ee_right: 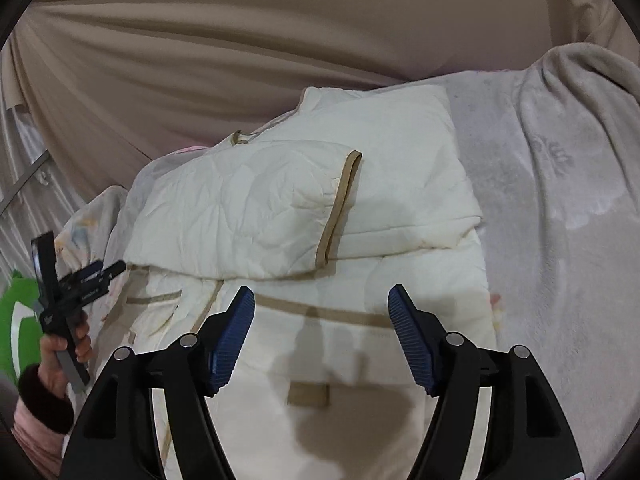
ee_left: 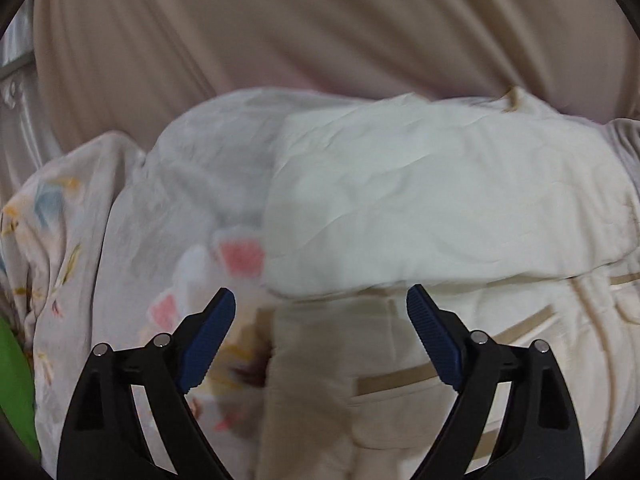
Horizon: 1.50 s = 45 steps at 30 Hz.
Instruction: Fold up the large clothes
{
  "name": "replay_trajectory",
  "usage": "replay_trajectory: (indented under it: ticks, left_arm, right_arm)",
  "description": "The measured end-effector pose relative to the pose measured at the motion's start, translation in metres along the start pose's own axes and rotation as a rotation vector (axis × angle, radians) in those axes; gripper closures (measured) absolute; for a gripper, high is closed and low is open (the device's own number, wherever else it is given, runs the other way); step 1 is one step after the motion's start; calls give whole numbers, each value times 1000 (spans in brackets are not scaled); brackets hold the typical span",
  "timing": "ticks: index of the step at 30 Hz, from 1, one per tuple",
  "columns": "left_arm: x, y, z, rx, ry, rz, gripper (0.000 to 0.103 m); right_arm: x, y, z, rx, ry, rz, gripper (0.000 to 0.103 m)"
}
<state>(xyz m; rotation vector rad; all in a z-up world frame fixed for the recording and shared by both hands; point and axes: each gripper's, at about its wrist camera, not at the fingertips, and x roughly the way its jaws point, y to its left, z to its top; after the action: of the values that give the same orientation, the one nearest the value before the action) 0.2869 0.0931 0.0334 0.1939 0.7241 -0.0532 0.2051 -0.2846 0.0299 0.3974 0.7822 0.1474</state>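
Cream quilted garment with tan trim is seen at frame centre, a sleeve already laid across its body; a mid-fold step is judged. Grey blanket lies to its right, floral bedding at left. Left gripper and right gripper are spread, holding nothing. A fresh hem grip is called for next.

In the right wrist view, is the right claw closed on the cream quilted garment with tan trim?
No, the right claw stands open above the cream quilted garment with tan trim, its blue pads gripping nothing.
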Motion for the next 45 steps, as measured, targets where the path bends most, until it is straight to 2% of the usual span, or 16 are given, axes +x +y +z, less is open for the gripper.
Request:
replay_trajectory:
  ticks: [5,6,7,9,13,16,18,21,22,23,29,32,34,37,42,45]
  left_arm:
    - [25,28,-10,-37,44,16,18]
    - [28,27,-10,-37,48,15,21]
    - [32,27,-8,-33,51,14,33]
    - [35,25,-3,-19,53,20,50]
    - [30,21,18,-12,-1,46,76]
    - [28,13,27,-21,-30,50,84]
    - [35,3,26,-10,-11,66,86]
    - [53,-10,19,17,41,73,85]
    - [56,-15,15,32,42,80,84]
    - [57,-20,14,51,37,97,84]
    - [58,-17,15,32,43,99,77]
    - [34,4,10,-55,41,37,52]
    - [4,27,-4,-132,49,-59,31]
    - [-44,55,-39,-182,75,-166,15]
    - [-83,81,-114,-270,198,-297,13]
    - [-79,77,-147,-321,283,-354,29]
  right_arm:
    - [45,10,19,10,57,-19,36]
    - [52,11,21,11,70,-17,50]
    - [58,14,22,4,80,-19,86]
    - [53,27,30,-41,60,-44,98]
    - [-39,71,58,-208,-285,58,99]
    - [-89,81,64,-269,-491,125,100]
    - [-61,66,69,-245,-435,12,100]
    - [42,10,66,-121,-107,-194,100]
    - [69,-7,56,-88,-24,-212,100]
    - [84,-17,46,-74,-11,-201,100]
    - [74,-13,48,-61,-32,-191,95]
    - [34,-17,40,-24,-69,-169,75]
    - [-7,-24,17,-5,-56,-147,49]
    - [-60,-43,-34,30,23,-125,41]
    - [-118,-73,-131,124,118,-83,32]
    - [-126,-80,-165,174,136,-8,31]
